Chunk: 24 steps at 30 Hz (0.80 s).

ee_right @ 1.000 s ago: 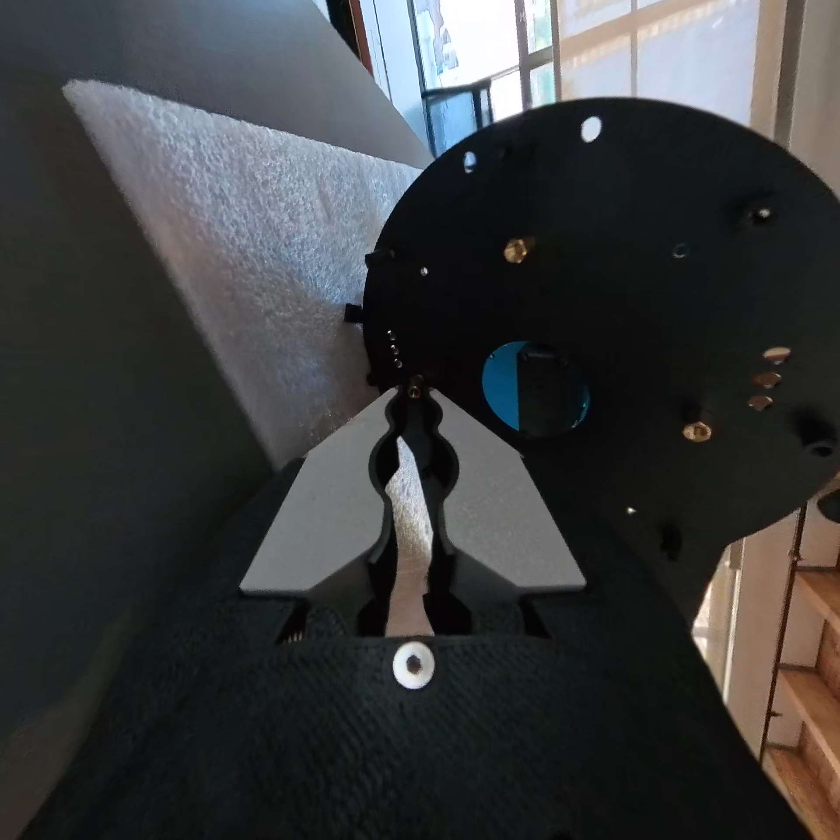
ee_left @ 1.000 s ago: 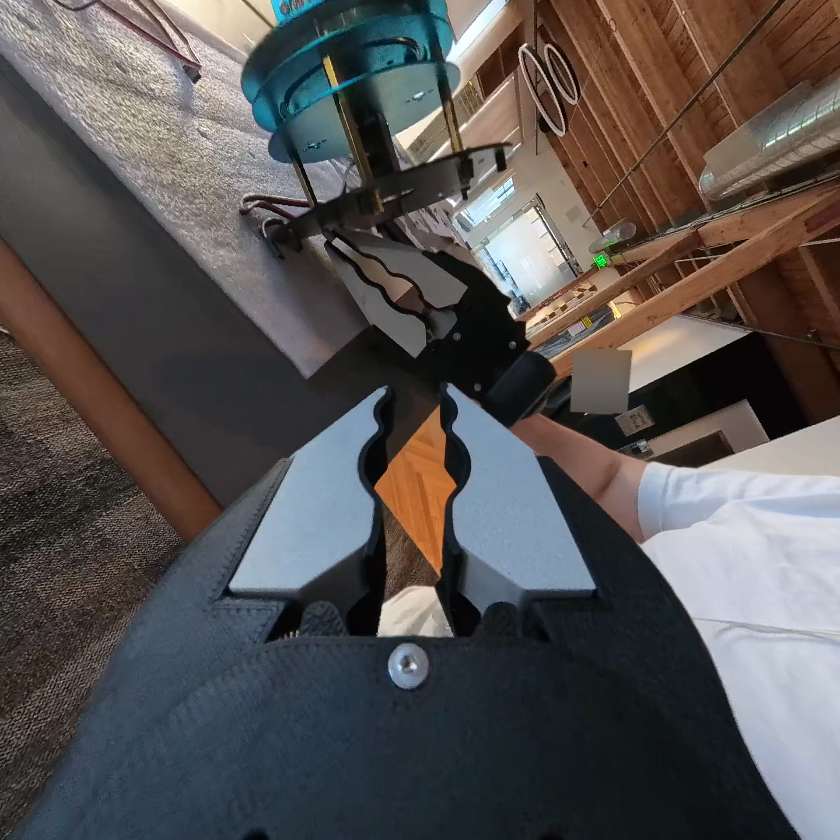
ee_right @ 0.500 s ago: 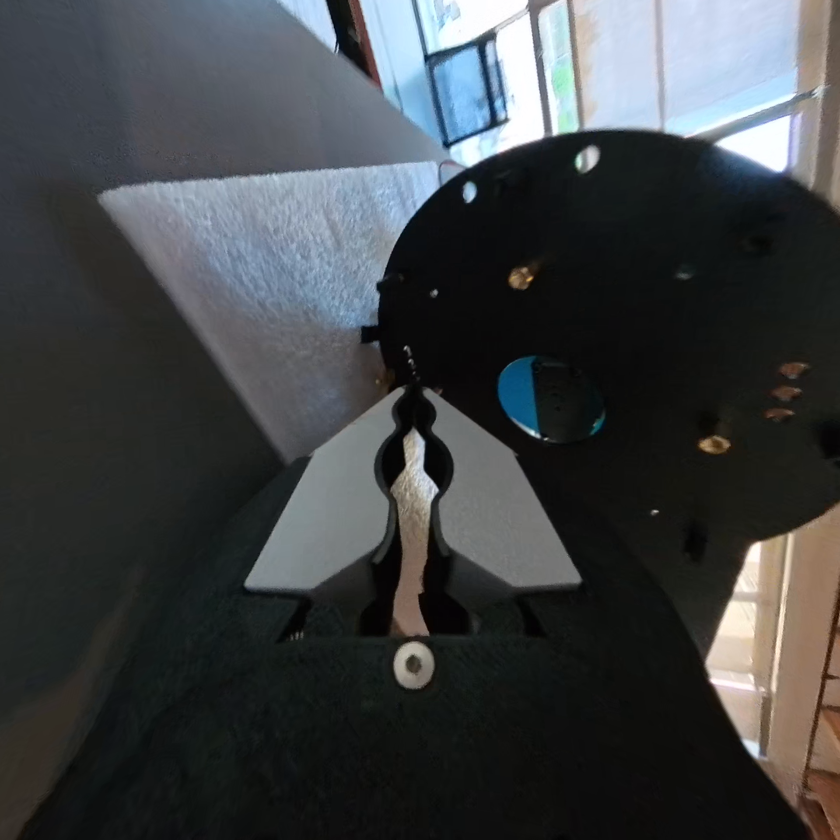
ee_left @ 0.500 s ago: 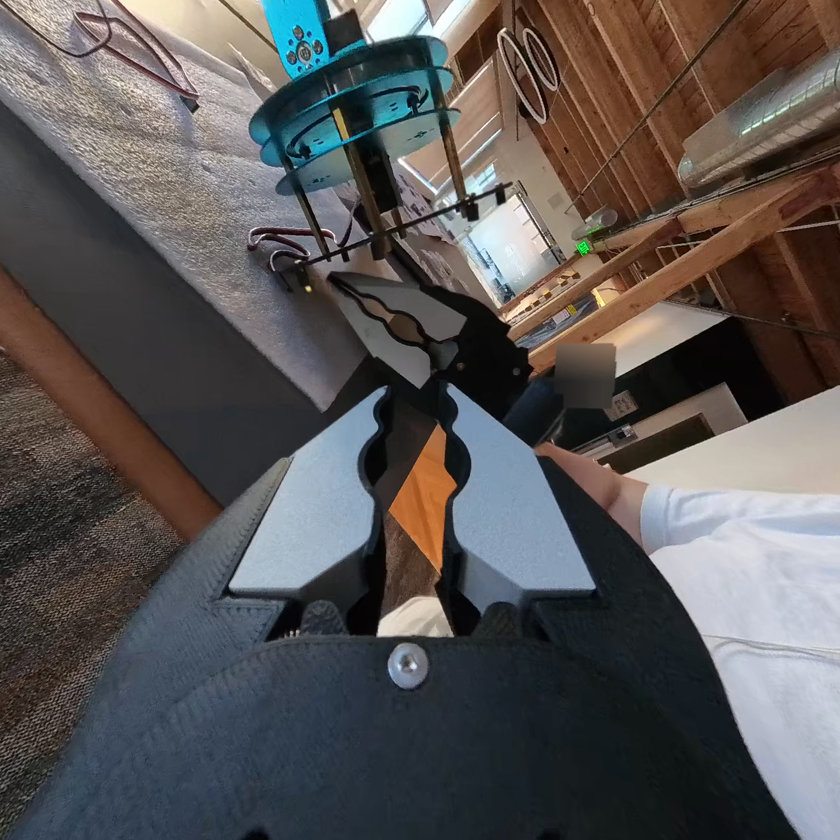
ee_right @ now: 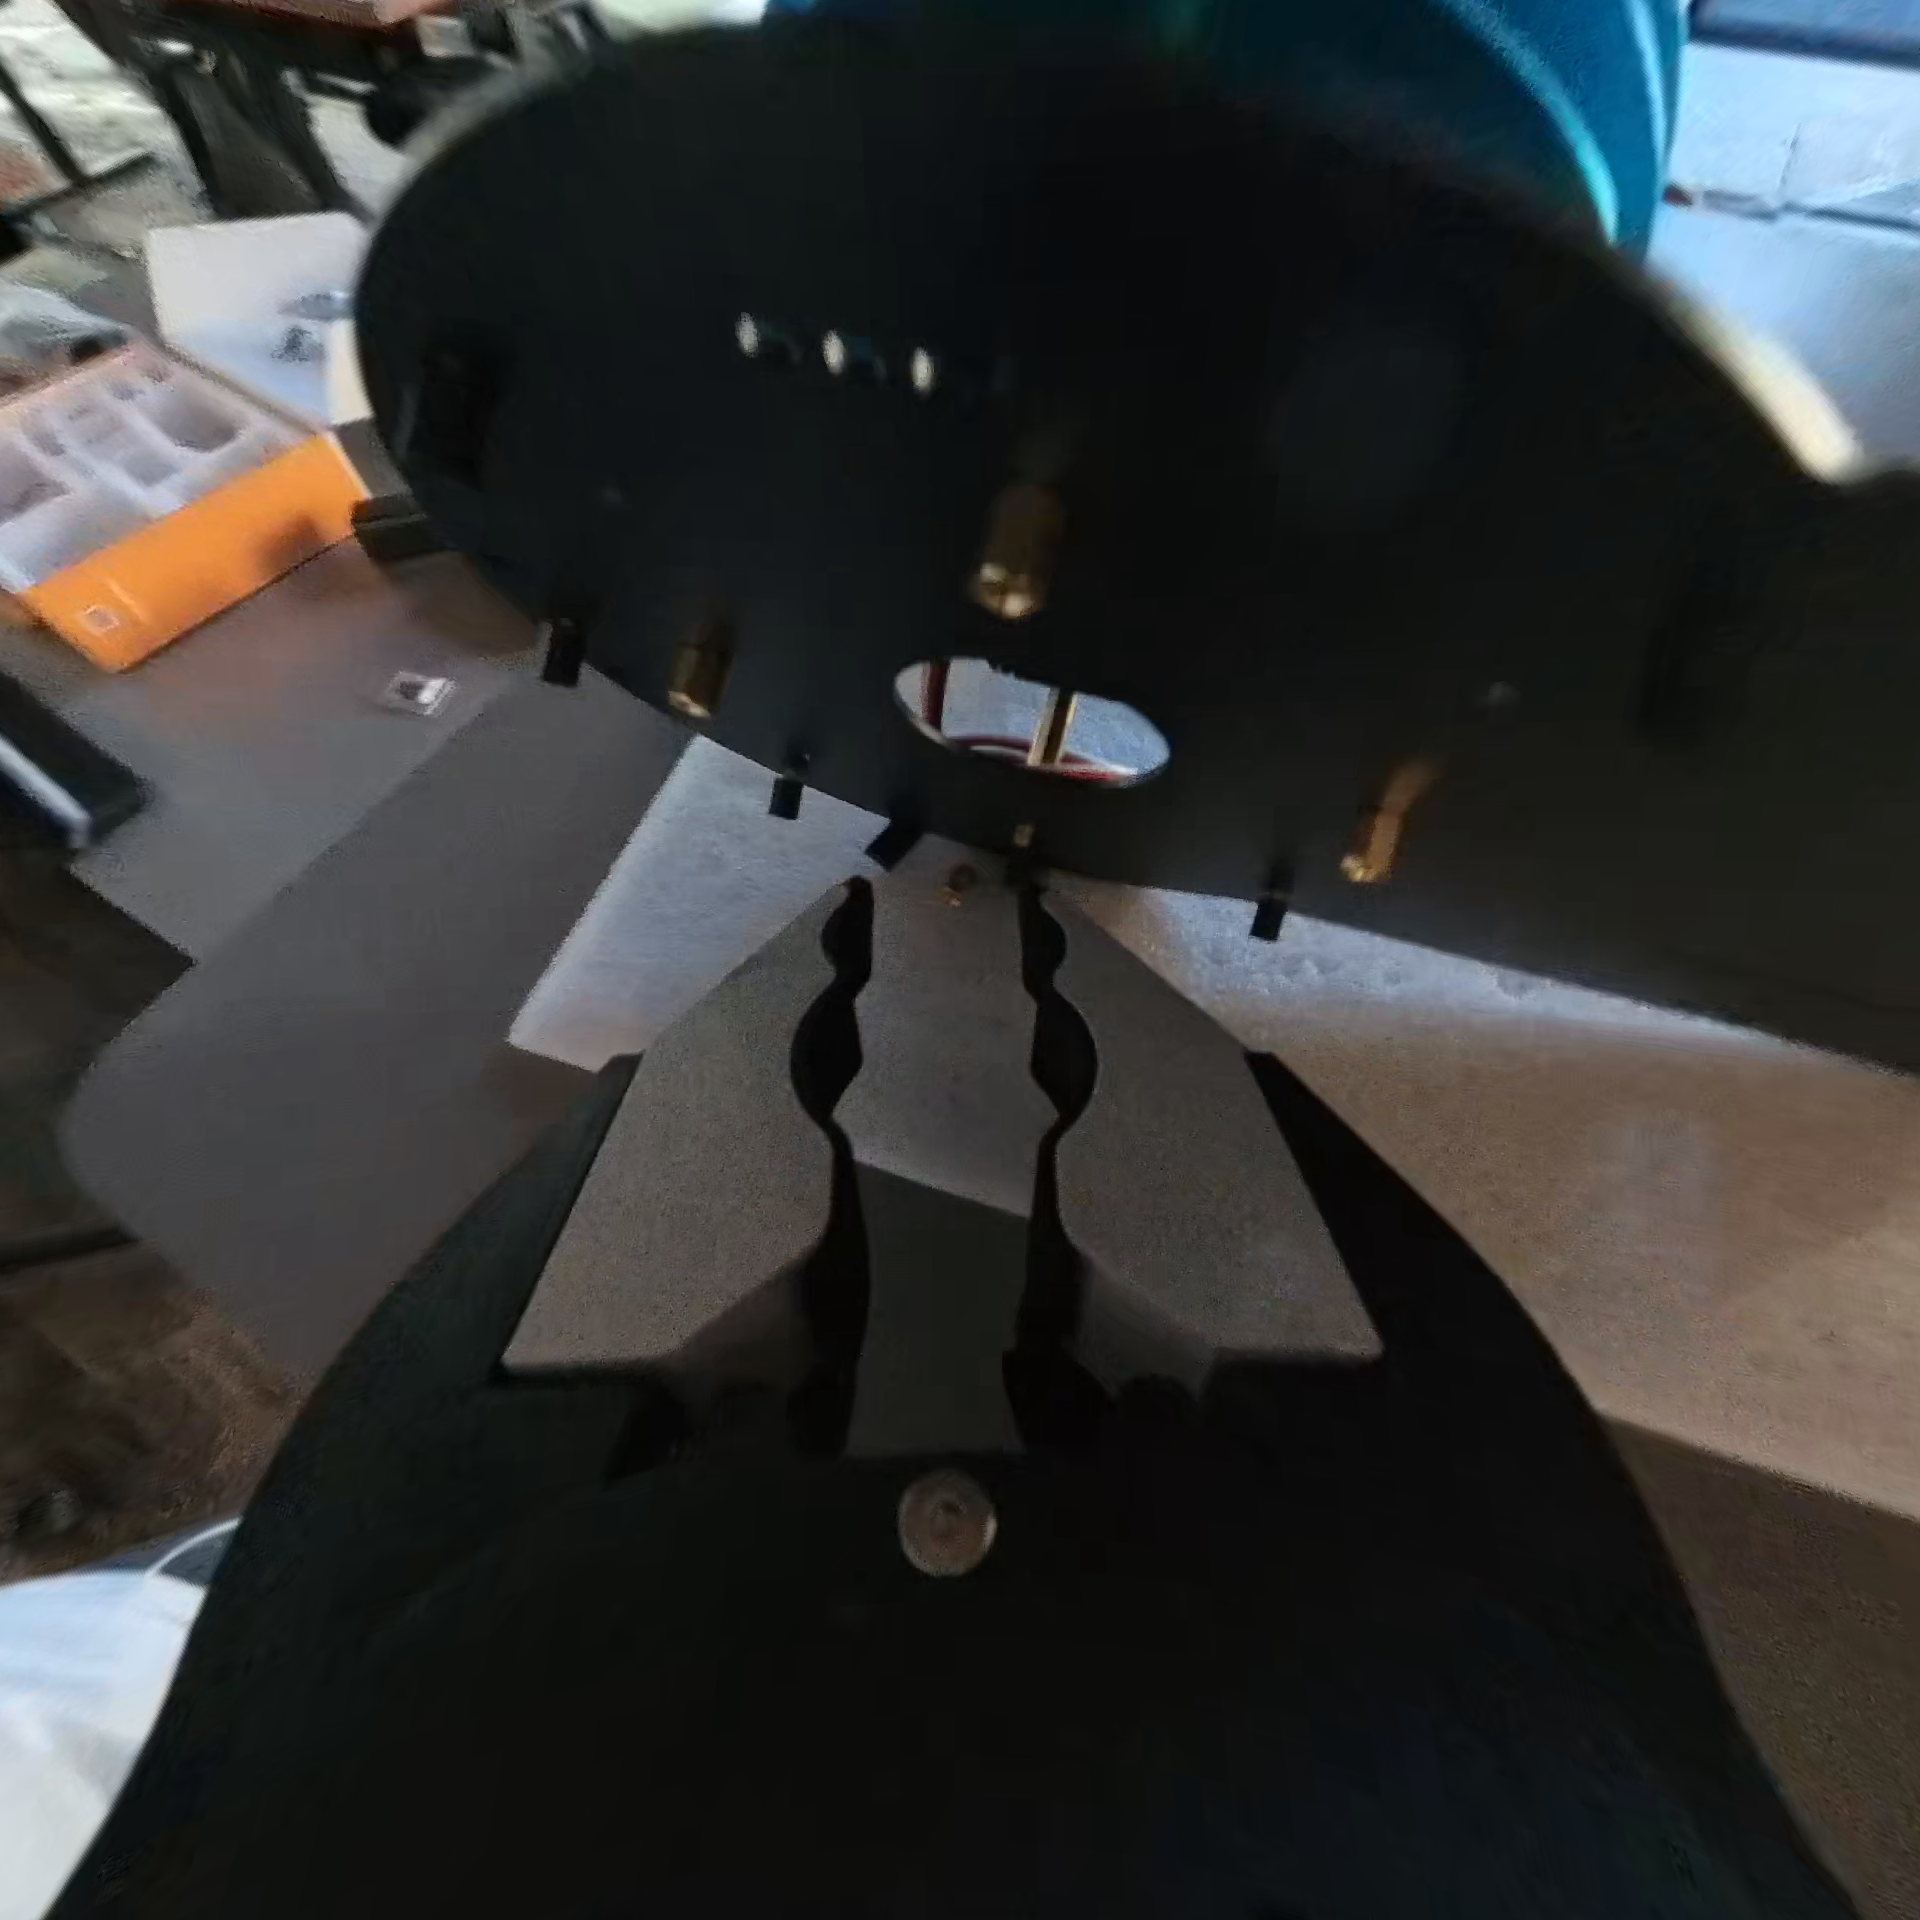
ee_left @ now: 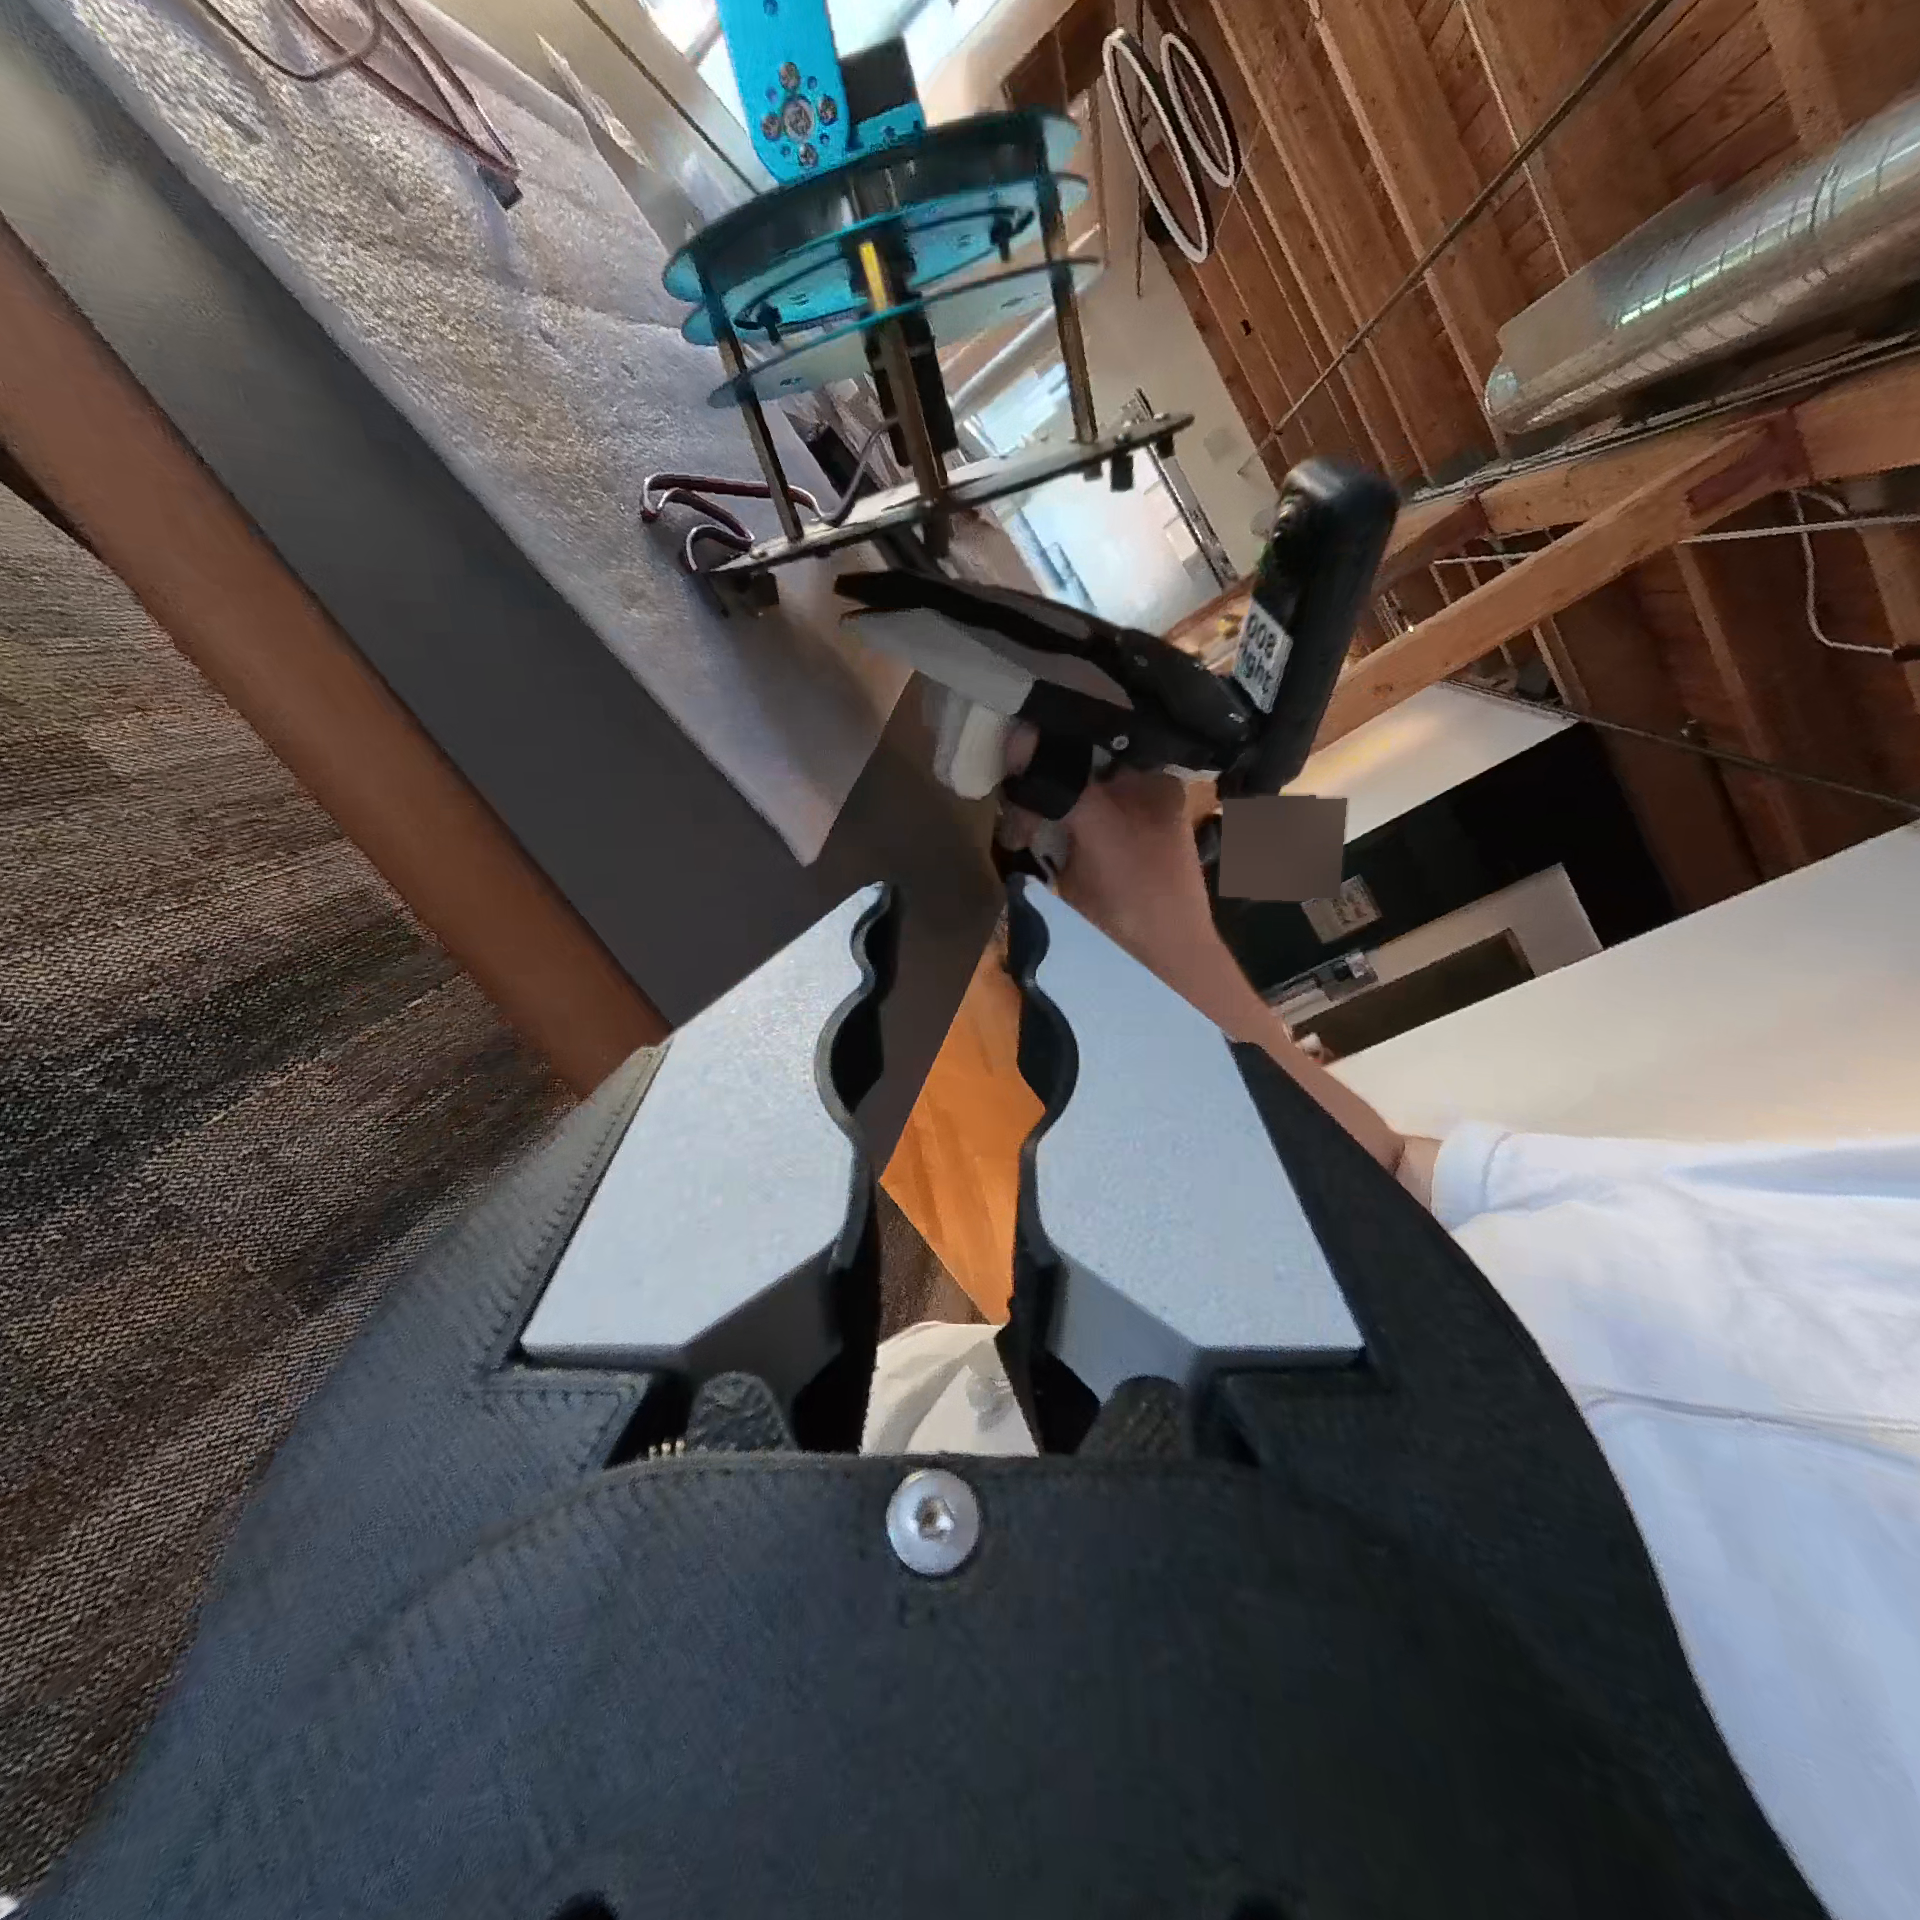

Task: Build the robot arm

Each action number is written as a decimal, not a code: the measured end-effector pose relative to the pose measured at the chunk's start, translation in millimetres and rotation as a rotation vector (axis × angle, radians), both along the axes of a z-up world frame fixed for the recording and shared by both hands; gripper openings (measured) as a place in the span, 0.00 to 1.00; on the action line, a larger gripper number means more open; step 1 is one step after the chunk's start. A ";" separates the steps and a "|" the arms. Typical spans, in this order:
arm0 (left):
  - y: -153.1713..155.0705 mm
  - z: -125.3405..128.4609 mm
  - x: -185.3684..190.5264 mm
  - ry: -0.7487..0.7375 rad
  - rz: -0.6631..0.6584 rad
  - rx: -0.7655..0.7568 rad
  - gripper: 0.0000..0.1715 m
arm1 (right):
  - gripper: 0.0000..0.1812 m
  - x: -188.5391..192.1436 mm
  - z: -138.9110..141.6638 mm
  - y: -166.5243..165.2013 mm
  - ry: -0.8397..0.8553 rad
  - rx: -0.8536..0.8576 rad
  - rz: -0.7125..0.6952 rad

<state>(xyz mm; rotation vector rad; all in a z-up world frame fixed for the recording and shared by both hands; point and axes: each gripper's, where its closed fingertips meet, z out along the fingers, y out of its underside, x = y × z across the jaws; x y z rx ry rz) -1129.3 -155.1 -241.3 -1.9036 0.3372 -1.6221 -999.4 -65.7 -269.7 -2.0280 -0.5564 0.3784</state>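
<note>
A stacked assembly stands on a grey foam sheet. It has blue round plates on brass posts above a black round base plate. My right gripper is open, its tips at the rim of the black base plate, seen from below. A small brass part shows between its tips. In the left wrist view the right gripper lies flat just under the base plate's near edge, held by a hand. My left gripper is open and empty, lower down off the table's edge.
Red and black wires trail from the base onto the foam. An orange box with white compartments lies on the table to the left. A wooden table leg and carpet lie below. A white sleeve is at the right. There is about 15 cm between the tips of the two grippers.
My right gripper has opened; it was shut at the plate's rim. It has turned flat under the base plate. The left gripper has drawn back a little, its gap unchanged.
</note>
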 end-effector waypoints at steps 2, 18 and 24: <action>2.9 1.2 -5.4 0.003 -0.020 0.003 0.11 | 0.10 3.0 -8.1 3.6 -0.069 0.009 -0.064; 29.1 8.2 -30.5 0.003 -0.169 0.029 0.11 | 0.04 -7.7 -26.8 15.9 -0.187 -0.082 -0.193; 29.7 12.7 -30.6 -0.003 -0.163 0.031 0.11 | 0.03 0.8 -20.5 9.9 -0.121 -0.069 -0.217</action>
